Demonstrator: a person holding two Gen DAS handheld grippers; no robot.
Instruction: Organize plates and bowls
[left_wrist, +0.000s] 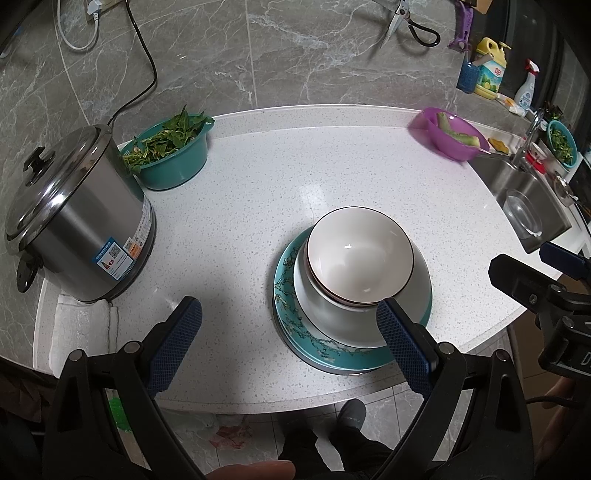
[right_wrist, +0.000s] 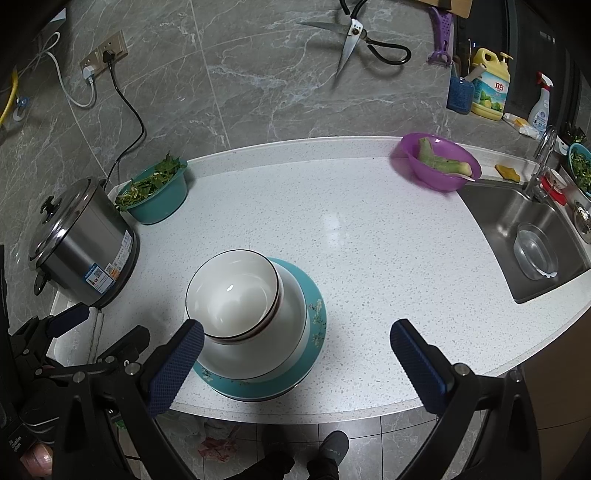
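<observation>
the white bowls (left_wrist: 360, 254) sit stacked on the teal plate (left_wrist: 291, 317), near the front edge of the counter (left_wrist: 295, 166). the left gripper (left_wrist: 291, 332) and right gripper (right_wrist: 297, 347) both hover over it with fingers wide apart, holding nothing.

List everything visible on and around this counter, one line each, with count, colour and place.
White ceramic bowls: at least two, nested, atop the plates.
Teal floral plate: one, under a white plate, counter front.
Steel rice cooker: one, silver, far left.
Teal plastic basin of greens: one, back left.
Purple plastic bowl with green vegetable: one, beside the sink.
Steel sink: one, right; clear glass bowl inside.
Scissors: one, hanging on the wall.
Yellow detergent bottle: one, back right.
White spray bottle: one, back right.
Left tongs: open, blue pads.
Right tongs: open, blue pads.
</observation>
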